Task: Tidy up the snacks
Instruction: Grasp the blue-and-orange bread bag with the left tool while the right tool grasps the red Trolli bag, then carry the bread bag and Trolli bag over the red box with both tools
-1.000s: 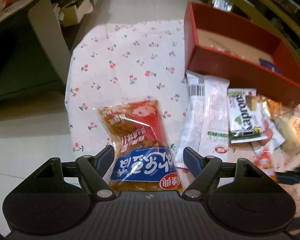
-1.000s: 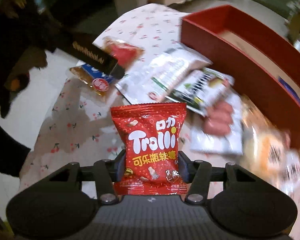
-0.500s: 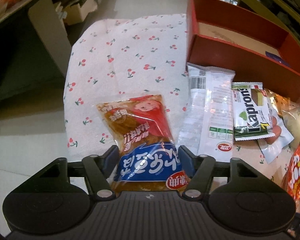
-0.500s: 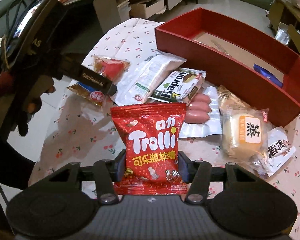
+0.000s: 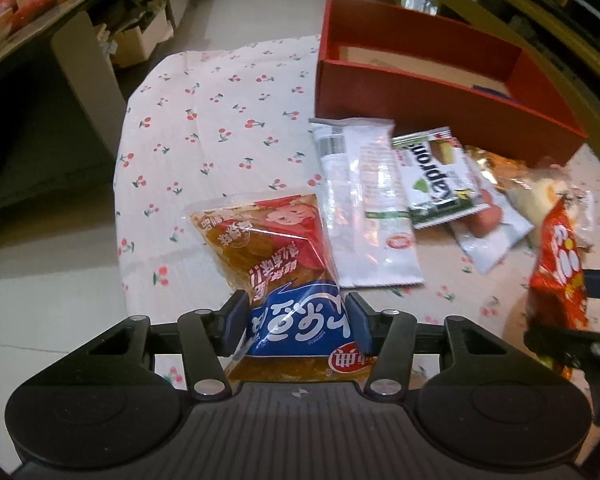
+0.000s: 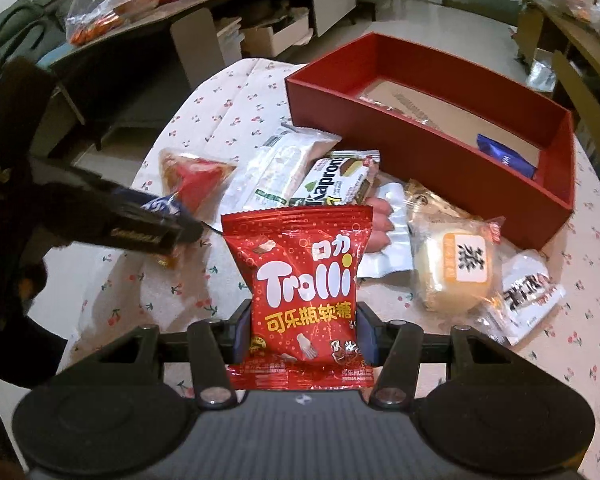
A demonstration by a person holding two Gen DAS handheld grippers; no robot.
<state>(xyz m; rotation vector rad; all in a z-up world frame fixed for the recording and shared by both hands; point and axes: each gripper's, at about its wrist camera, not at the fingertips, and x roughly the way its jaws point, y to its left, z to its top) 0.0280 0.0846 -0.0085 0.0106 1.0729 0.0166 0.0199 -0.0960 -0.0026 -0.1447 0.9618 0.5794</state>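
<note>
Left gripper (image 5: 296,326) clamped on spicy strip pack (image 5: 284,276), right gripper (image 6: 302,334) on Trolli bag (image 6: 304,280); both light, crinkly, slippery, so pinch bottom edge; red box (image 6: 432,152) at 1 o'clock.

a cherry-print tablecloth (image 5: 228,120) lies near cardboard boxes (image 5: 134,40) on the floor.

Left claw (image 5: 296,322) clamped on blue-red packet (image 5: 278,276); right claw (image 6: 302,334) clamped on red Trolli bag (image 6: 300,280).

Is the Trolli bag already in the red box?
No, the Trolli bag is clamped in the right claw over the table, short of the red box.
</note>
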